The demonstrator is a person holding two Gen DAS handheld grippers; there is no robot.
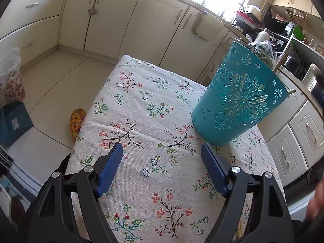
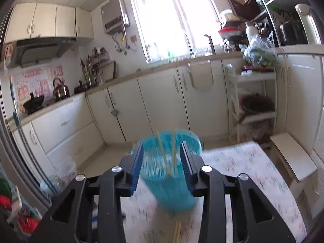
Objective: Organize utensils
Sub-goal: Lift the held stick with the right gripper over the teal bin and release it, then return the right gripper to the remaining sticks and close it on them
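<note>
A teal cut-out utensil holder [image 1: 237, 99] stands on the floral tablecloth [image 1: 141, 121], with wooden stick ends [image 1: 278, 63] poking out at its rim. My left gripper [image 1: 162, 149] is open and empty, low over the cloth, just left of and in front of the holder. In the right wrist view the holder [image 2: 172, 182] is blurred and sits between my right gripper's [image 2: 162, 151] open fingers. Two wooden chopsticks [image 2: 169, 151] stand in it, and more chopstick ends [image 2: 177, 230] show below the holder. I cannot tell whether the pads touch it.
The table edge drops to a tiled floor [image 1: 60, 77] on the left. Cream cabinets [image 1: 141, 20] run behind. A white shelf rack [image 2: 255, 105] and a white stool [image 2: 293, 158] stand to the right of the table.
</note>
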